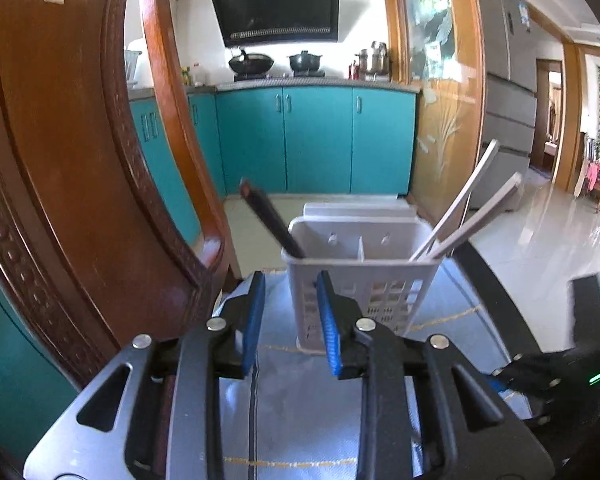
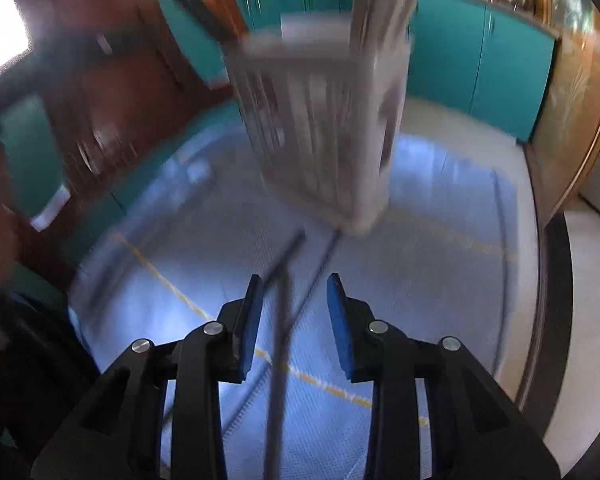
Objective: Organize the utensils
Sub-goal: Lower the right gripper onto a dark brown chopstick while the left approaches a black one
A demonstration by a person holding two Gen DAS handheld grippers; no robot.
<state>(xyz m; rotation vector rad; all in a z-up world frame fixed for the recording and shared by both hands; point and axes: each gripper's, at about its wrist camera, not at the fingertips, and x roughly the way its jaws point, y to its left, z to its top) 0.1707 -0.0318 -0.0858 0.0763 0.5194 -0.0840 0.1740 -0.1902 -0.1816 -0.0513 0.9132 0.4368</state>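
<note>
A white slotted utensil caddy (image 1: 364, 280) stands on the blue mat (image 1: 300, 400), just beyond my left gripper (image 1: 291, 280). That gripper is open with nothing between its blue pads. A dark stick-like utensil (image 1: 270, 216) leans out of the caddy's left compartment. Two silvery handles (image 1: 470, 208) lean out of the right one. The right wrist view is blurred. There my right gripper (image 2: 294, 280) is open and points down at the mat, short of the caddy (image 2: 324, 120). A thin dark stick (image 2: 280, 340) runs between its pads without being pressed.
A carved wooden chair back (image 1: 80, 160) rises close on the left. The black body of the right-hand tool (image 1: 548, 372) shows at the lower right. The table's dark rim (image 2: 556, 300) curves past on the right. Teal kitchen cabinets (image 1: 316, 140) stand behind.
</note>
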